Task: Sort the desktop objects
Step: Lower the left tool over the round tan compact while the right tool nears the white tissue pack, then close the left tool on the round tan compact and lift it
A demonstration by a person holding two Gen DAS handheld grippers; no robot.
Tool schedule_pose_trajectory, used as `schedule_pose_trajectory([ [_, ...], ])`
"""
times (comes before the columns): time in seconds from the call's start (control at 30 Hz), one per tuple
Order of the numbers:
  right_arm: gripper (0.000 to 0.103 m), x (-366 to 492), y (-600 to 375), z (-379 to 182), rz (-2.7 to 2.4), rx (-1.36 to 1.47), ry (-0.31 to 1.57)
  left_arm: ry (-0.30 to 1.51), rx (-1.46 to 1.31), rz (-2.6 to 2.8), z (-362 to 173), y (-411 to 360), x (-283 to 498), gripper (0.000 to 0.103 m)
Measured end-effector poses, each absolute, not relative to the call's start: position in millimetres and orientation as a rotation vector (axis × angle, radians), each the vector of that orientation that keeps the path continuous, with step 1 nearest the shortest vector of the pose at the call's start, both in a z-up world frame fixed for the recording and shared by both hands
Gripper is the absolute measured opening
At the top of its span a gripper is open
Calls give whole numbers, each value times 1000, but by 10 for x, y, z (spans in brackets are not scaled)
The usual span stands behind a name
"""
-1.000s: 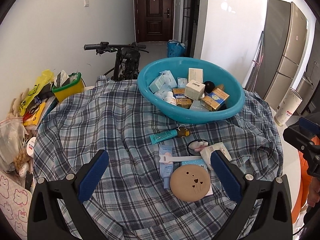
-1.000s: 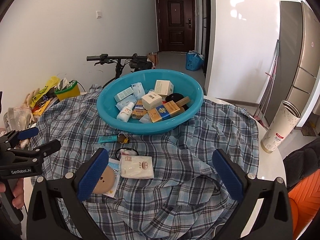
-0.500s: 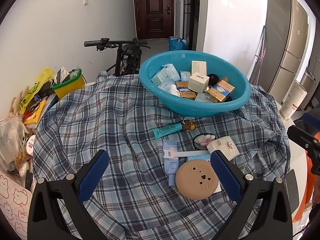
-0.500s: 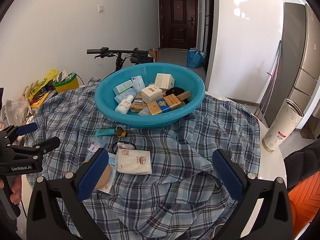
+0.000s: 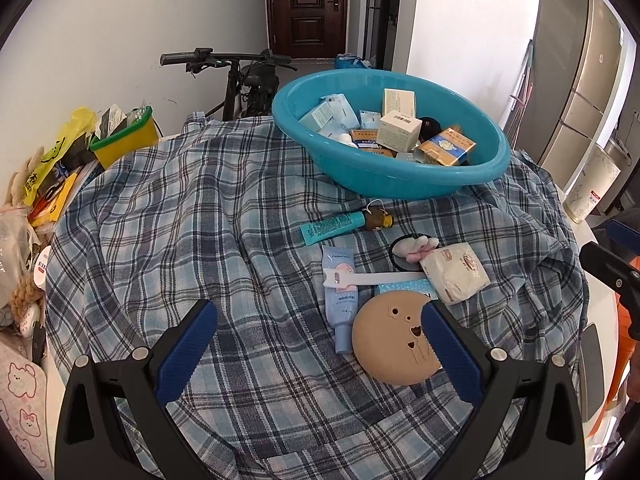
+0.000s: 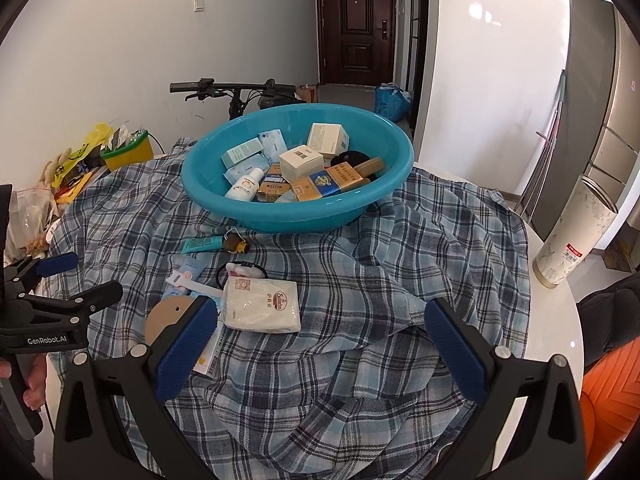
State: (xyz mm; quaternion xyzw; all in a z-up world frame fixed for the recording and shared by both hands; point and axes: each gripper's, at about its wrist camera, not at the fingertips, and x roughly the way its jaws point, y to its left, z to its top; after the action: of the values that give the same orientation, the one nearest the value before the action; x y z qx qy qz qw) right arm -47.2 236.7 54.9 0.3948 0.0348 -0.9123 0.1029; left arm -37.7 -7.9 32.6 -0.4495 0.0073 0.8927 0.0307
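The round tan case (image 5: 396,342) is lying on the desk in front of the blue tub (image 5: 390,176), touching the right finger of the left tool (image 5: 318,350), which is spread wide and nearer than the right tool (image 6: 320,352), also spread wide.

Bright daylight from right, sun patches on white wall (image 6: 492,60), soft shadows, sharp focus, heavy fisheye bending plus black vignette corners.
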Motion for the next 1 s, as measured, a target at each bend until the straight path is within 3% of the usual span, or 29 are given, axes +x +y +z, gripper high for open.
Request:
schedule_pose_trajectory([
  [0.3, 103, -479, 2381, 439, -2676, 1194, 99, -21, -1396, 2657, 134, 13, -399, 102],
  [0.33, 103, -478, 2381, 430, -2675, 1197, 101, -8, -1387, 2653, 123, 42, -387, 93],
  [0.37, 103, -478, 2382, 421, -2675, 1201, 103, 7, -1381, 2643, 108, 69, -374, 75],
  [0.43, 103, -480, 2388, 404, -2675, 1206, 103, 10, -1411, 2601, 59, 113, -383, 55],
  [0.57, 103, -477, 2400, 378, -2674, 1214, 102, -98, -1479, 2500, -79, 129, -416, 46],
  [0.73, 103, -471, 2424, 337, -2672, 1226, 113, -14, -1481, 2520, -114, 230, -406, 48],
  [0.83, 103, -471, 2445, 319, -2672, 1232, 109, 33, -1469, 2521, -120, 302, -399, 79],
  [0.87, 103, -472, 2454, 312, -2673, 1232, 105, 26, -1440, 2525, -111, 313, -382, 83],
  [1.0, 103, -472, 2476, 286, -2671, 1238, 101, 33, -1411, 2533, -110, 368, -390, 84],
])
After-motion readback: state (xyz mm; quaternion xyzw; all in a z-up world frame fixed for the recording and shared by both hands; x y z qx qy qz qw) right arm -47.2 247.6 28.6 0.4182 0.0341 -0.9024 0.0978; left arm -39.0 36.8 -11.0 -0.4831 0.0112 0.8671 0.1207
